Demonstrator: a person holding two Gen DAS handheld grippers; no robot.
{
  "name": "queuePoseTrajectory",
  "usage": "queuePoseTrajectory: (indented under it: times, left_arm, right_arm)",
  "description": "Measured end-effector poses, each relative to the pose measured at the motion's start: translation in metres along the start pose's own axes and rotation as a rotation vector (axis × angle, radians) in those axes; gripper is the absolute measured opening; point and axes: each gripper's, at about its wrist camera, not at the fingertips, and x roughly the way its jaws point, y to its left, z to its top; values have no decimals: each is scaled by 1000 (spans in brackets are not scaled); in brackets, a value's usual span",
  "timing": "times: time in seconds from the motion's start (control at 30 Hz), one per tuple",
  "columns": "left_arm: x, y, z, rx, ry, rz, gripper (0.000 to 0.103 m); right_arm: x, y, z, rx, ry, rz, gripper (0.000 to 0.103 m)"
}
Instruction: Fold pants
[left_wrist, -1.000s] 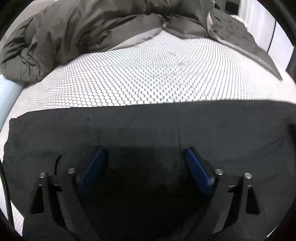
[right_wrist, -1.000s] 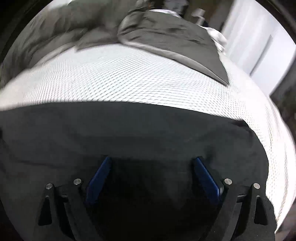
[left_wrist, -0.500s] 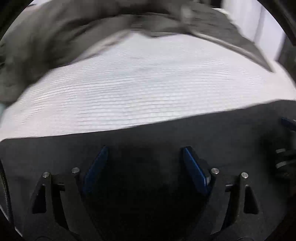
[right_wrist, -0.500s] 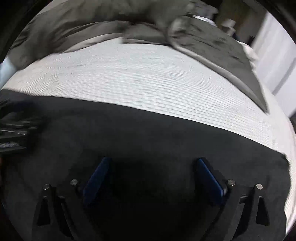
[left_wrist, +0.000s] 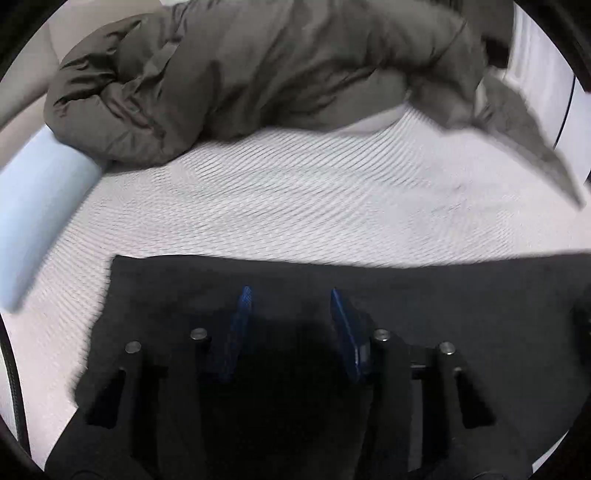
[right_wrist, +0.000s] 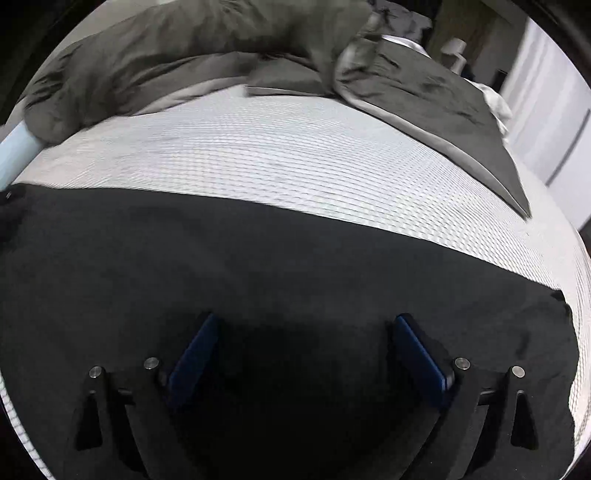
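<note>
Black pants lie flat across the near part of a white patterned mattress. In the left wrist view their left end shows, with a corner at the upper left. My left gripper hovers over that end, its blue pads partly closed with a gap between them, holding nothing. In the right wrist view the pants span the frame and their right end shows. My right gripper is wide open over the cloth, empty.
A rumpled dark grey duvet is piled along the far side of the bed, also in the right wrist view. A pale blue bed rail runs along the left edge. White wardrobe doors stand at the right.
My left gripper has moved left to the pants' left end and its jaws have narrowed. My right gripper has shifted slightly and stays wide open.
</note>
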Motion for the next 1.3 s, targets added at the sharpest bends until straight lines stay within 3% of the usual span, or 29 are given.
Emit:
queuePoseTrajectory:
  times: [0.07,0.1,0.17,0.23,0.33,0.37,0.43,0.5,0.57,0.67,0.8,0.83,0.9,0.93,0.97,1.03,1.1,1.2,1.3]
  left_arm:
    - [26,25,2,-6,87,25,25]
    - [34,37,0,-19,117,26,23]
    - [35,57,-3,-39,104,42,19]
    - [22,70,-8,-75,95,37,14]
    - [-11,67,-21,-45,53,-63,17]
    - [-19,58,-26,-3,37,-100,25]
    - [-19,36,-36,101,38,-143,30]
    - [-3,25,-45,147,93,-114,30]
    - [2,36,-49,107,95,-148,30]
    - [-10,64,-59,73,82,-66,29]
    - [-21,88,-58,95,82,-10,26]
    - [-34,85,-60,100,62,-14,26]
    - [-59,70,-71,105,8,-100,29]
    - [-64,62,-75,114,-2,-151,36]
    - [-65,54,-78,126,7,-180,42]
    - [-58,39,-91,179,36,-211,42]
    - [-45,35,-102,188,66,-200,42]
    - [-47,52,-109,147,49,-209,43]
    - [-50,69,-112,105,52,-102,45]
  right_arm:
    - [-5,20,-5,-57,-2,39,97]
    - [-6,32,-9,-103,-2,48,97]
    - [-1,39,-14,-129,16,30,97]
    - [2,29,-16,-73,31,43,97]
    - [-3,21,-16,-41,25,48,97]
    - [-6,24,-17,-49,23,60,97]
    - [-13,32,-17,-78,10,72,97]
    - [-19,46,-14,-118,-9,94,97]
    - [-21,58,-13,-153,-12,110,97]
    - [-22,68,-22,-255,5,75,97]
    - [-21,52,-33,-231,19,97,97]
    - [-21,49,-34,-223,19,107,97]
    - [-23,48,-35,-208,16,118,97]
    - [-24,48,-32,-202,13,121,97]
    - [-28,49,-31,-188,6,133,97]
    - [-43,62,-27,-176,-30,188,97]
    - [-51,81,-22,-209,-54,224,97]
    - [-57,112,-35,-290,-47,262,97]
    - [-45,110,-57,-324,-2,261,97]
